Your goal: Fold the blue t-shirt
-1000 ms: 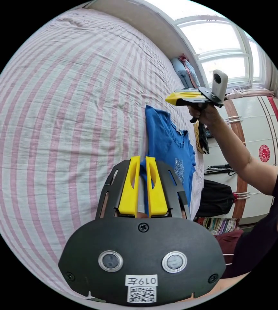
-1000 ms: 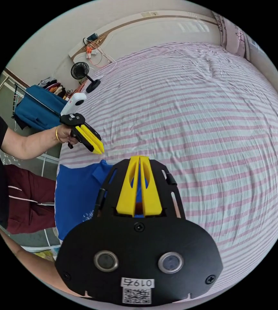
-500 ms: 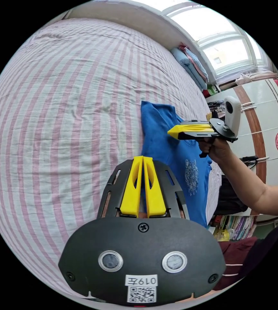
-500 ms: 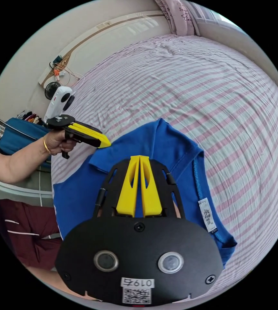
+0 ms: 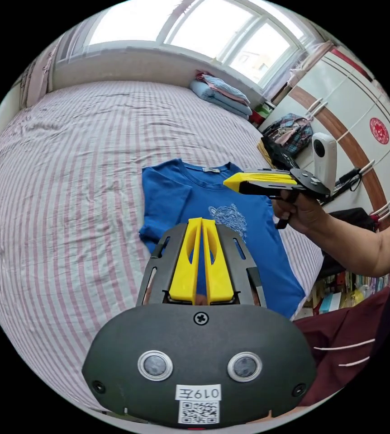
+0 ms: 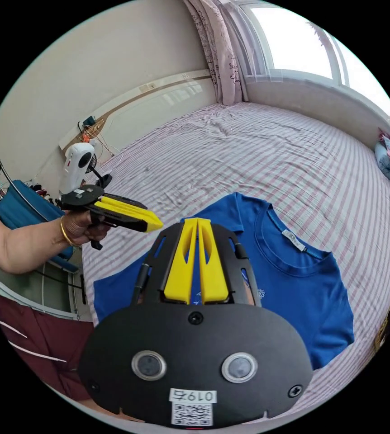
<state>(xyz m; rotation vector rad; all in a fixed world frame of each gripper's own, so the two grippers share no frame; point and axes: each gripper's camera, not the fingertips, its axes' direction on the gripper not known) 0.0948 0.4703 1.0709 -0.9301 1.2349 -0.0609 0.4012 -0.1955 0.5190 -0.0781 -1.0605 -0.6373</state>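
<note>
The blue t-shirt [image 5: 213, 212] is laid flat, print upward, on the striped bed [image 5: 77, 181], near the edge closest to the person; no fold is judged to have been made. A sleeve or side edge must next be gripped, for which the jaws must first be parted. The left claw [image 5: 201, 226] and right claw [image 6: 197, 224] are held above the shirt, jaws closed together on nothing. Each is carried level on an outstretched forearm.
</note>
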